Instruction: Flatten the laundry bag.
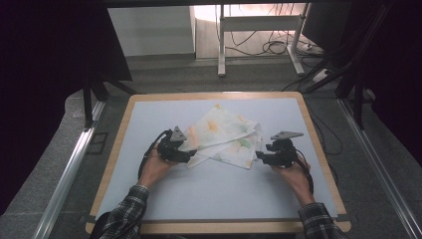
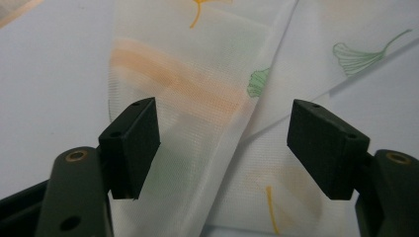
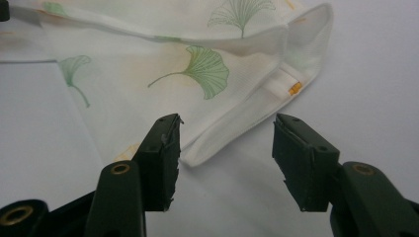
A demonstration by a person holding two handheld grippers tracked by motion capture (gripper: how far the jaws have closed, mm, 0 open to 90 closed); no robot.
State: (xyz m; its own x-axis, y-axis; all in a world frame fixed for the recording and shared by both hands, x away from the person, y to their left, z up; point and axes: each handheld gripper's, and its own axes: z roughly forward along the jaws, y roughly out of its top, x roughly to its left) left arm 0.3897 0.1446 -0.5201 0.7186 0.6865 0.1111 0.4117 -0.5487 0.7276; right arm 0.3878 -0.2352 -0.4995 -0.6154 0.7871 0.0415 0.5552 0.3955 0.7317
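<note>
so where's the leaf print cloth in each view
high view: leaf print cloth at table centre, between both tools.
left gripper view: cloth spans the middle, behind the open jaws.
right gripper view: cloth across the top, its corner between the jaws.
shared landmark: green leaf prints.

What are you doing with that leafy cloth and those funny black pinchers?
A person sits at the table with a gripper in each hand, working on a thin white cloth printed with green and orange leaves. The cloth lies loosely folded on the tabletop. The left gripper has its jaws open over one side of the cloth, and the right gripper has its jaws open around a corner on the other side. Neither one is pinching the cloth yet.
</note>
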